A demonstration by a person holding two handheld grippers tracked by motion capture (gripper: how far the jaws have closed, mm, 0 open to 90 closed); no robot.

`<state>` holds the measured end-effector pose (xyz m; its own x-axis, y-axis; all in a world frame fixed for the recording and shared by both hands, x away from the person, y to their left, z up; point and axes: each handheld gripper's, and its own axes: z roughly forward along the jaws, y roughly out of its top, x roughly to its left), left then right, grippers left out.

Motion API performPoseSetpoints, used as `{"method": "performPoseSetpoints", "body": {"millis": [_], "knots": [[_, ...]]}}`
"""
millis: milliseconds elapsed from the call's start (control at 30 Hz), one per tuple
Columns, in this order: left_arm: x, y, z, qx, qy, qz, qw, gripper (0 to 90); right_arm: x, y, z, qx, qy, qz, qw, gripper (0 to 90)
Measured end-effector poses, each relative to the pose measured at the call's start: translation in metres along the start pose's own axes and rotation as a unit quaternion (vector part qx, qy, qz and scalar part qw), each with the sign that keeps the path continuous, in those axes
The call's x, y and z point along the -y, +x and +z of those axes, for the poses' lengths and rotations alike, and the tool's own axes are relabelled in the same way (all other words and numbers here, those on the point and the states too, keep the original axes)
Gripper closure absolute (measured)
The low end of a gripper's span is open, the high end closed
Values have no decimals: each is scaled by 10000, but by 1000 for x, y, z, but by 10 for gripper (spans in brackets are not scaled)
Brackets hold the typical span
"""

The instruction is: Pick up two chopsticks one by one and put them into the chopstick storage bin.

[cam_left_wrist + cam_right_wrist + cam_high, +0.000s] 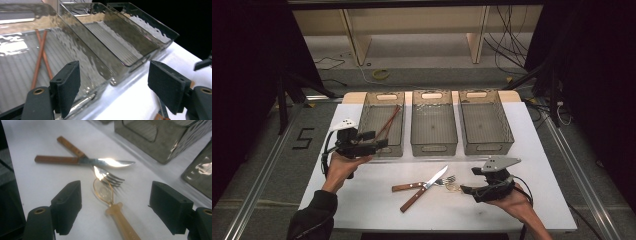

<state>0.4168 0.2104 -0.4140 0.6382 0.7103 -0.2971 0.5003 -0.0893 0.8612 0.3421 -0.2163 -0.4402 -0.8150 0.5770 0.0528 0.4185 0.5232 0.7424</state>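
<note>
Three smoky see-through bins stand in a row at the back of the white table [362, 200]. The left bin [384, 95] holds two brown chopsticks [389, 121], crossed on its floor [41, 57]. My left gripper [379, 140] hovers at that bin's front left corner, open, with nothing between its pads [113, 87]. A wooden-handled knife [414, 198] and fork [407, 187] lie crossed on the table's middle. A spoon [102, 188] with a pale handle lies beside the fork's tines. My right gripper [468, 180] stands open just right of it, jaws either side of the spoon's handle [116, 195], pads apart from it.
The middle bin [433, 148] and the right bin [486, 148] have nothing in them. Bare white table lies in front of the cutlery and along the left side. Beyond the table are floor cables and wooden legs.
</note>
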Motion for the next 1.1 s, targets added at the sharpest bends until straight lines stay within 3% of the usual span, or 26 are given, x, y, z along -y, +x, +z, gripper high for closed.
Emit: {"method": "performPoseSetpoints", "body": {"millis": [200, 633, 767, 1000, 1100], "knots": [[9, -13, 0, 7, 123, 198, 9997, 244, -2, -2, 5, -54, 332, -150, 9993, 267], [35, -23, 2, 86, 126, 139, 9998, 235, -3, -9, 14, -114, 938, -412, 9947, 290], [43, -28, 4, 222, 251, 389, 9987, 230, -3, -9, 15, -119, 1096, -445, 9929, 299], [47, -39, 6, 331, 300, 543, 9975, 226, -4, -12, 19, -143, 1370, -617, 9885, 311], [49, -43, 5, 391, 246, 613, 9971, 223, -4, -11, 20, -133, 1508, -558, 9869, 315]]}}
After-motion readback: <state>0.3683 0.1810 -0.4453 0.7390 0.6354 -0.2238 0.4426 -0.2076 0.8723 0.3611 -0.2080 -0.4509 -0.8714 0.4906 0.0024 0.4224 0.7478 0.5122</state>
